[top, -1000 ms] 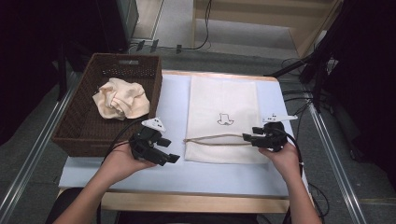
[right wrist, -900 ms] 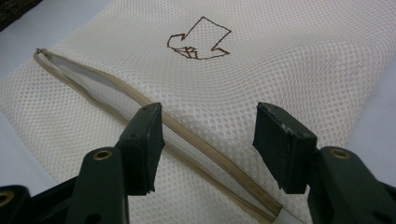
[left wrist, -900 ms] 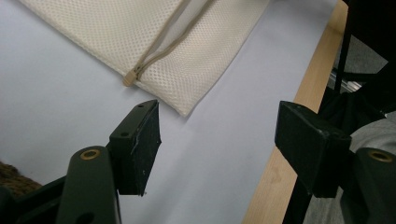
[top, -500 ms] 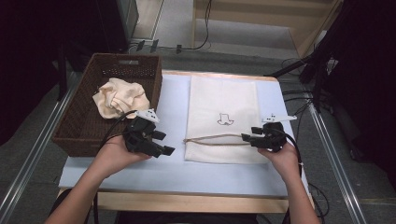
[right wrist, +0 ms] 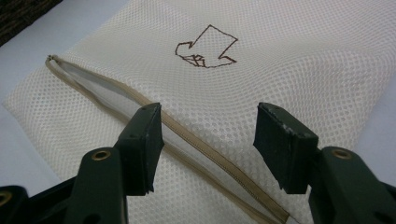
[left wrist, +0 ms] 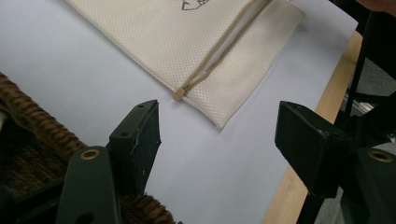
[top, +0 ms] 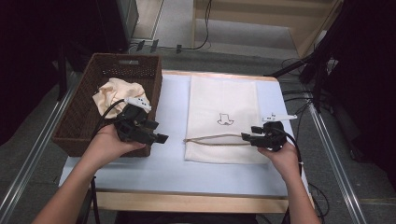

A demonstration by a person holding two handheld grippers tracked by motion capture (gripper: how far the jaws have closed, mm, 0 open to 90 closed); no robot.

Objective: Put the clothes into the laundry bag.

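A cream mesh laundry bag (top: 223, 103) lies flat on the white table, with a brown arrow mark (top: 225, 120) and a tan zipper (top: 215, 139) across it. The zipper (right wrist: 196, 147) looks partly undone, showing a white gap. My right gripper (top: 245, 136) is open just over the zipper's right end, its jaws astride the zipper (right wrist: 208, 149). My left gripper (top: 159, 137) is open at the basket's (top: 84, 116) near right corner, pointing at the bag (left wrist: 187, 42) from a distance (left wrist: 217, 140). A crumpled cream cloth (top: 116, 93) lies in the basket.
The brown wicker basket stands at the table's left. Bare white table surface (top: 170, 112) separates the basket from the bag. The wooden table edge (top: 187, 200) runs along the front. Cables (top: 299, 93) trail off the table's right side.
My left gripper has drawn back to the left, away from the bag, to the basket's corner. The right gripper has stayed at the zipper's right end.
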